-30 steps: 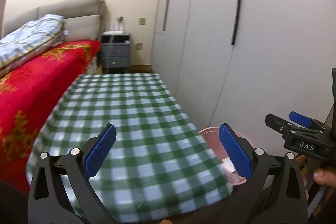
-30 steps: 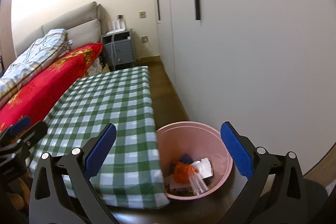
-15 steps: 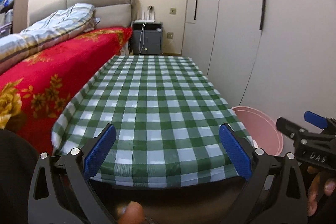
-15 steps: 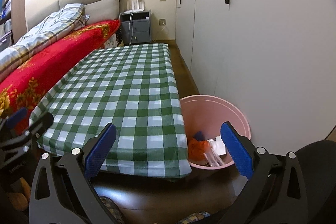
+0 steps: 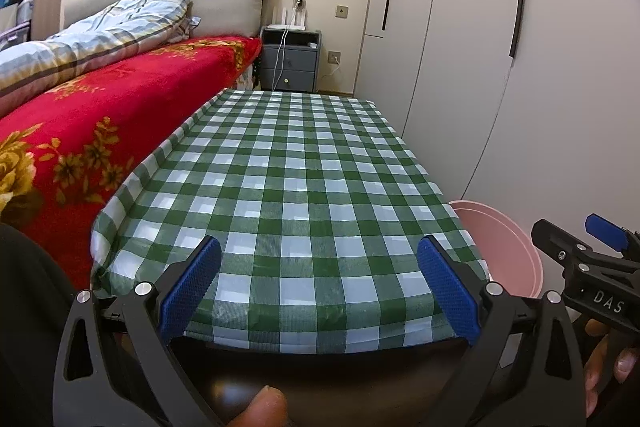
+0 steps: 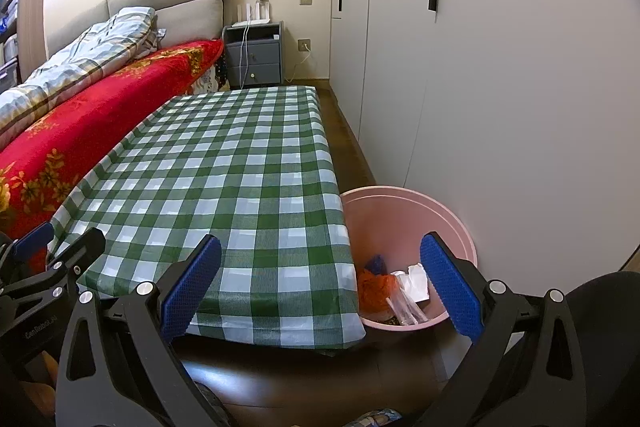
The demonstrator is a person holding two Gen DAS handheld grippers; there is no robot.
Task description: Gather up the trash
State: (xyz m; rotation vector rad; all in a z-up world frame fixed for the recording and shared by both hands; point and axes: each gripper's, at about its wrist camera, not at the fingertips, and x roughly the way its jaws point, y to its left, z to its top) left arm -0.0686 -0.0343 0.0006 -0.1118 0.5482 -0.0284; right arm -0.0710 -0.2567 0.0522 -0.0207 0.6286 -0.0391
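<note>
Sitting in pink basin (image 6: 456,227): orange wrapper (image 6: 374,287), papers (image 6: 414,277).

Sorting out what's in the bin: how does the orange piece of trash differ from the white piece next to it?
The orange piece is crumpled and bunched; the white piece looks like flatter, folded paper. The orange piece lies toward the table side of the pink bin; the white piece lies toward the wardrobe side, partly behind the right gripper finger. Both rest inside the bin.
</note>
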